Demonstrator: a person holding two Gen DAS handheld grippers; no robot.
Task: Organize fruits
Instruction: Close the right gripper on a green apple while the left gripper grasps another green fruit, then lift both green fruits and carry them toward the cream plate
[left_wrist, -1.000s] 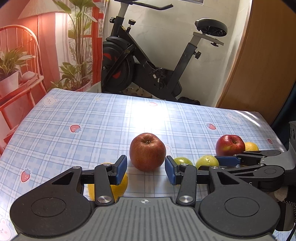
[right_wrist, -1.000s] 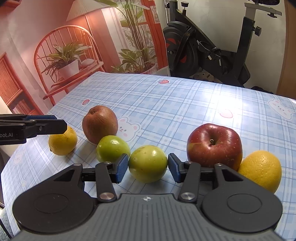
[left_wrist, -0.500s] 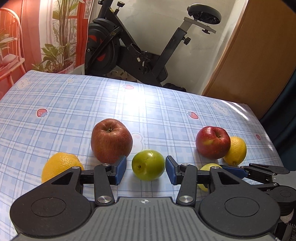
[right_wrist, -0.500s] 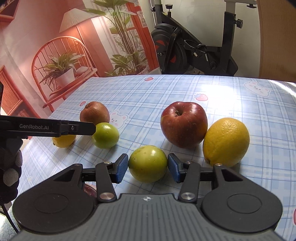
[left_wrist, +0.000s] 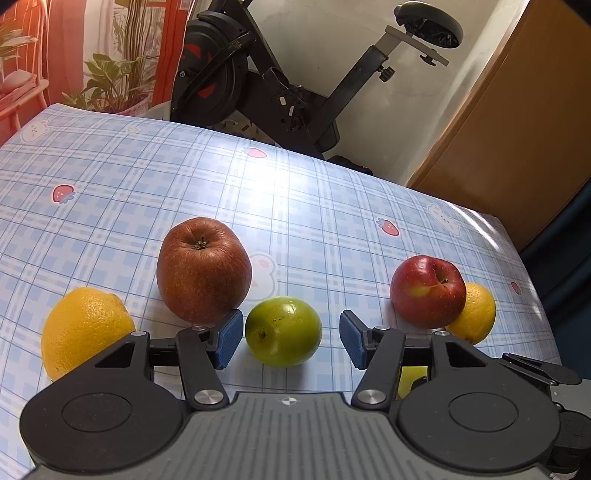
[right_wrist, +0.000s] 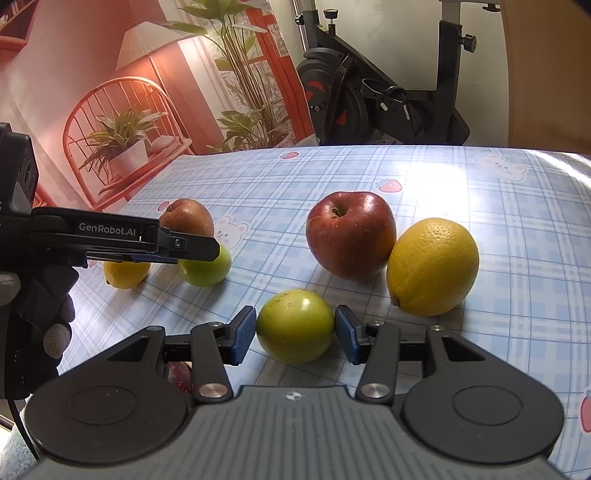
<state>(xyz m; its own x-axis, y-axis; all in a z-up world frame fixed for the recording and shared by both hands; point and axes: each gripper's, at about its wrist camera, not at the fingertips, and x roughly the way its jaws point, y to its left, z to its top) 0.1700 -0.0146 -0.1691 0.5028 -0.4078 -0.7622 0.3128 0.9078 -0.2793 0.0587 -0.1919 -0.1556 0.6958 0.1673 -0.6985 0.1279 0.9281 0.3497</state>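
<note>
My left gripper (left_wrist: 291, 334) is open around a green apple (left_wrist: 283, 331) on the table; a gap shows at the right pad. A brownish-red apple (left_wrist: 204, 268) and a lemon (left_wrist: 84, 330) lie to its left. A red apple (left_wrist: 427, 291) and another lemon (left_wrist: 474, 312) lie to the right. My right gripper (right_wrist: 294, 332) has both pads against a second green apple (right_wrist: 295, 325) that rests on the table. The red apple (right_wrist: 350, 233) and lemon (right_wrist: 432, 266) sit just beyond it. The left gripper (right_wrist: 192, 248) shows at the left over the first green apple (right_wrist: 205, 267).
The table wears a blue plaid cloth (left_wrist: 147, 192) with strawberry and bear prints. An exercise bike (left_wrist: 295, 85) stands behind the far edge. A wooden door (left_wrist: 517, 147) is at the right. The table's right edge (left_wrist: 535, 295) runs close to the right fruit pair.
My left gripper moved right, from the brownish-red apple to the green apple. My right gripper carried its green apple right and forward, to in front of the red apple and lemon.
</note>
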